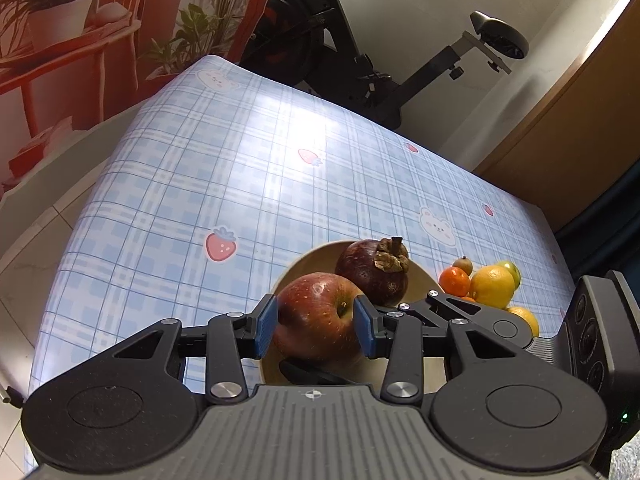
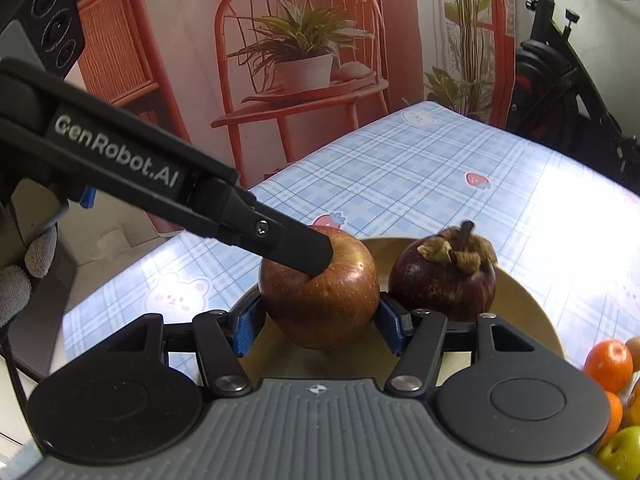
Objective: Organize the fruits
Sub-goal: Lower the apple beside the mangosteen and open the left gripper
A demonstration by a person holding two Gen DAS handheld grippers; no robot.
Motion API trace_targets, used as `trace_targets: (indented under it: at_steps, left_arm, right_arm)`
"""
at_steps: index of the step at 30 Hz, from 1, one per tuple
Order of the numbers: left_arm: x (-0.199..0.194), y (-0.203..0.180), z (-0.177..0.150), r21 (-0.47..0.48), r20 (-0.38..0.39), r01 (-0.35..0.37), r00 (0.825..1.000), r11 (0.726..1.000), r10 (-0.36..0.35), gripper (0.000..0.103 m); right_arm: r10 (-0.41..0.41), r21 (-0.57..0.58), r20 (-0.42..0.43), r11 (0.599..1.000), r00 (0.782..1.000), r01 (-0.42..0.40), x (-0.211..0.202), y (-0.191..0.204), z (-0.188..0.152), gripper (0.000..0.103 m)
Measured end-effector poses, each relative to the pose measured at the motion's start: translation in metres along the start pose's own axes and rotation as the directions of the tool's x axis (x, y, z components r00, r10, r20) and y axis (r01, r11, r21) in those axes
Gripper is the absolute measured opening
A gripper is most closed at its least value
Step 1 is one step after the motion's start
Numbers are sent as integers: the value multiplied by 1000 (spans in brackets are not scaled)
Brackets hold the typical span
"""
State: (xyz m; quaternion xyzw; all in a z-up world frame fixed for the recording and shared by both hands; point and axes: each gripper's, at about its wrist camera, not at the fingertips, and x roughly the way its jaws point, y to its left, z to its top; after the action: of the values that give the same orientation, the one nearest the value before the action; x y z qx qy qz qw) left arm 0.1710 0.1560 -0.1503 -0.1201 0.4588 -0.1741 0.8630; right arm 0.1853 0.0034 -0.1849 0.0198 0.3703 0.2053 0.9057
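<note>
A red apple (image 1: pixel 316 316) hangs low over a tan plate (image 1: pixel 304 264); whether it rests on the plate I cannot tell. My left gripper (image 1: pixel 314 322) is shut on the apple, its blue pads against both sides. My right gripper (image 2: pixel 319 328) is also shut on the same apple (image 2: pixel 320 300). In the right wrist view one left finger (image 2: pixel 288 240) reaches in from the left and lies on the apple's top. A dark purple mangosteen (image 2: pixel 442 280) sits on the plate (image 2: pixel 532 308) just right of the apple. The right gripper's linkage (image 1: pixel 452 312) shows beside the apple.
Right of the plate lies a pile of fruit: a tangerine (image 1: pixel 455 281), a lemon (image 1: pixel 492 286), a small brown fruit (image 1: pixel 464 265), and a green one (image 2: pixel 620 452). The blue checked tablecloth (image 1: pixel 240 184) stretches left and far. An exercise bike (image 1: pixel 360 60) stands beyond the table.
</note>
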Motion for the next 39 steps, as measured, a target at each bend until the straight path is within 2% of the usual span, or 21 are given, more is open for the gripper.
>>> trace_targets:
  at_steps: [7,11,20,29,39]
  left_arm:
    - [3,1,2,7,4,-6,1000,1000,6,44]
    - [5,-1,2,22,4,-34,999,999,34,44]
    - [4,-5,2,33,14,-70,997,997,70,45]
    - [0,-17,0,53,37,-142,989,988,140,46]
    - [-16,-42,6,39,111,-204,974,978,199,45]
  right_arm:
    - [-15,-16,12,1000,1000,15,7,1,1,63]
    - [-8,-6,2,1000,1000,8,7,0,0,63]
    - [11,29,6,1000,1000,-11,-9,-5,-6,63]
    - [12,57,46,998,999,-14,-43,-12,-24,63]
    - [-81,101,149,993,985,66,-101,-41,-41,63]
